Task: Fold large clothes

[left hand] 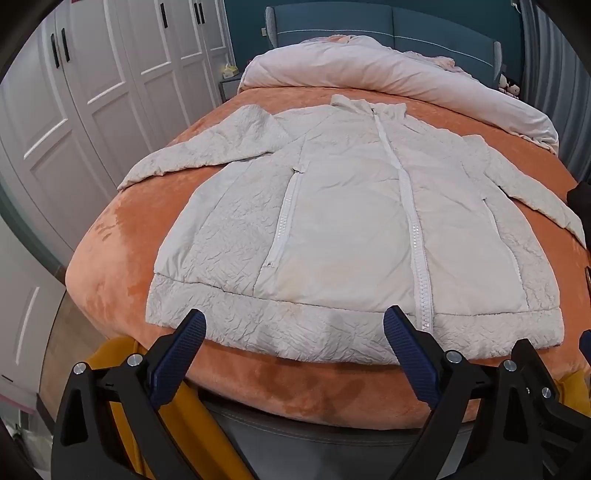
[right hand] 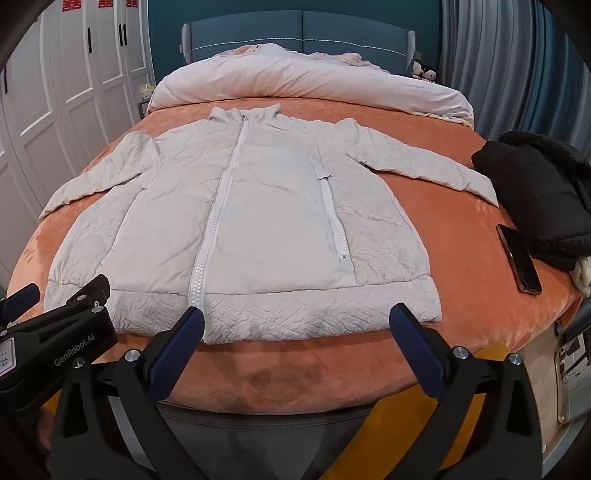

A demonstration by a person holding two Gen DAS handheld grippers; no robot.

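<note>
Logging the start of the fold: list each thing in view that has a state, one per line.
White jacket: spread flat, front up, zipped shut, sleeves out to the sides.
Left gripper: open, holds nothing.
Right gripper: open, holds nothing.
Black jacket: bunched up at the bed's right edge.
Phone: lying flat, screen dark.
Duvet: rolled back toward the headboard.
Wardrobe doors: shut.

We're in a home bedroom: a wide bed under an orange blanket, a rolled pale duvet against the teal padded headboard, white panelled wardrobe doors alongside, grey curtains opposite.
</note>
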